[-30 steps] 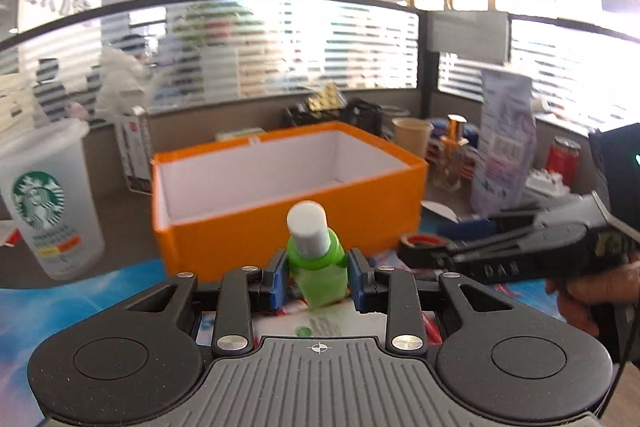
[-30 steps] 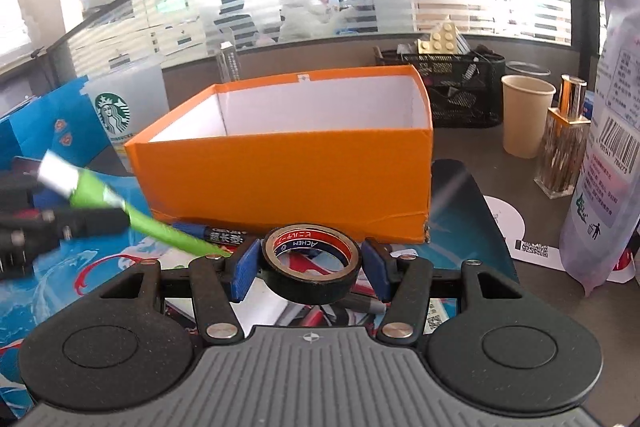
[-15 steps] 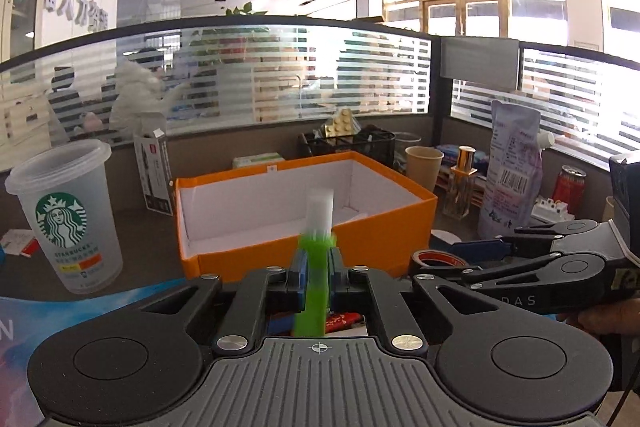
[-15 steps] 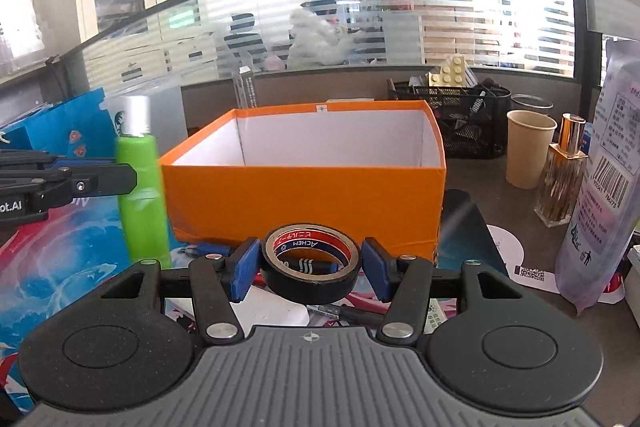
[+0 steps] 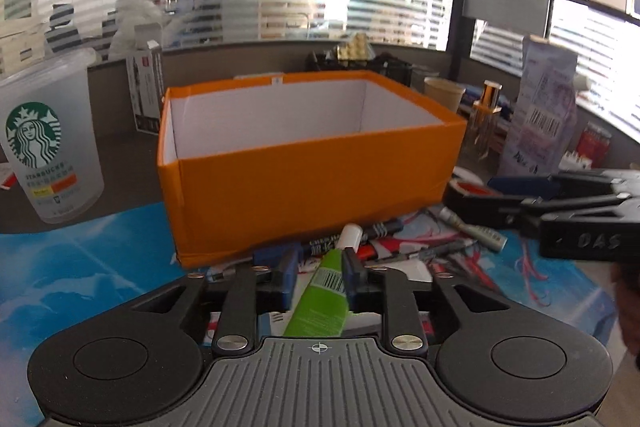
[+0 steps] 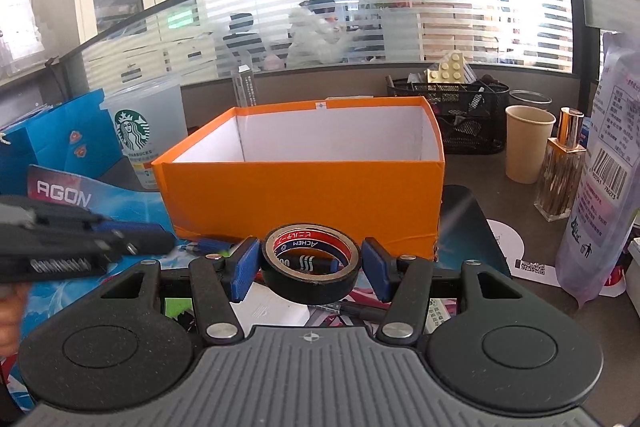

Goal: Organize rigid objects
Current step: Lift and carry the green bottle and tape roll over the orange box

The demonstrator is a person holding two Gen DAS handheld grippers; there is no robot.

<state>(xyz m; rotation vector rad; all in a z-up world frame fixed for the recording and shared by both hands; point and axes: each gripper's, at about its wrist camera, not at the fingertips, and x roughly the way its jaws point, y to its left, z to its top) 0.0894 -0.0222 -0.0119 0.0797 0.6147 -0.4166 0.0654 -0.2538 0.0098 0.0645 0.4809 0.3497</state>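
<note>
Green plastic tube with a white cap lies tilted between the left gripper's part-open fingers, which have just been opening; only the right-hand pad seems to touch it. Light and smooth, it probably grips best mid-body. The right gripper's fingers clamp a stiff black tape roll by its sides. Beyond stands the empty orange cardboard box.

One orange box; before it one green tube, one tape roll; beside it one Starbucks cup, one paper cup.
</note>
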